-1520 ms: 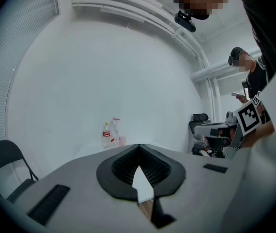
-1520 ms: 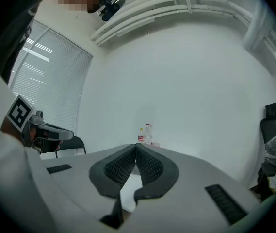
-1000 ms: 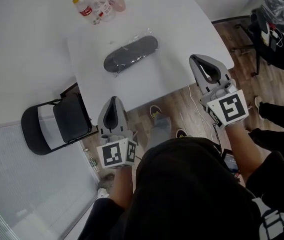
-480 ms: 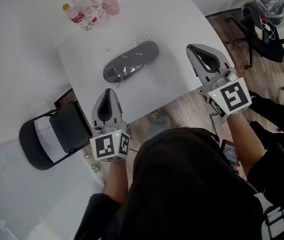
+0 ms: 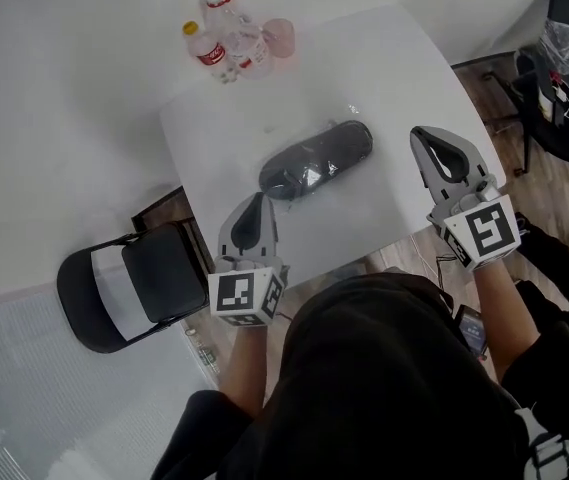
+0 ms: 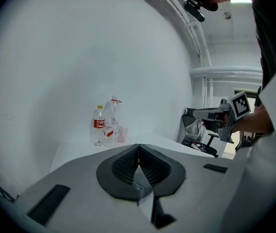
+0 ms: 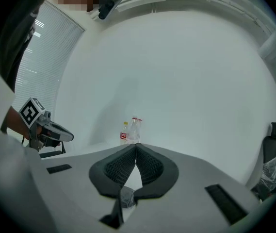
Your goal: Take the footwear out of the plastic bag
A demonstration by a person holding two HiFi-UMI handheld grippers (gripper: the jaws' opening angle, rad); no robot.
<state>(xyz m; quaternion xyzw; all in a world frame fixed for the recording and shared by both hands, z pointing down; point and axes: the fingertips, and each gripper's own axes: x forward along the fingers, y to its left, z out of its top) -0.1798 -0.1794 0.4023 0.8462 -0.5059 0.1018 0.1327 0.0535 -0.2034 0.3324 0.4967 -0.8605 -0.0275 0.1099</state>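
Wooden floor (image 5: 564,193) shows past the right side of a white tabletop (image 5: 394,78), with pale ribbed flooring or a panel at the lower left. Nearest the head camera is the person (image 5: 394,378) in dark clothing, one forearm reaching out to each tool.

Left tool (image 5: 256,200) sits over the near edge of the tabletop, its marker cube toward the person and its tip pointing away. In the left gripper view its jaws are pressed together and pinch nothing. Just left of it, off the tabletop, stands a black folding chair (image 5: 129,283).

Right tool (image 5: 419,133) is held over the right part of the tabletop, a little farther out than the left one. The right gripper view shows its jaws also pressed together, with nothing between them.

Beyond the left tool's tip and between the two tools lies the clear plastic bag (image 5: 349,118), flat on the middle of the tabletop. The dark footwear (image 5: 316,158) is inside it, lying slantwise with one end toward the left tool and the other toward the far right. The left tool's tip is near the bag's near end; whether they touch cannot be told. The right tool is clear of it.

At the far left corner of the tabletop stand a red-labelled bottle (image 5: 204,46), a clear bottle (image 5: 232,23) and a pink cup (image 5: 279,36), close together. Far right, on the floor, is a black office chair (image 5: 554,118).
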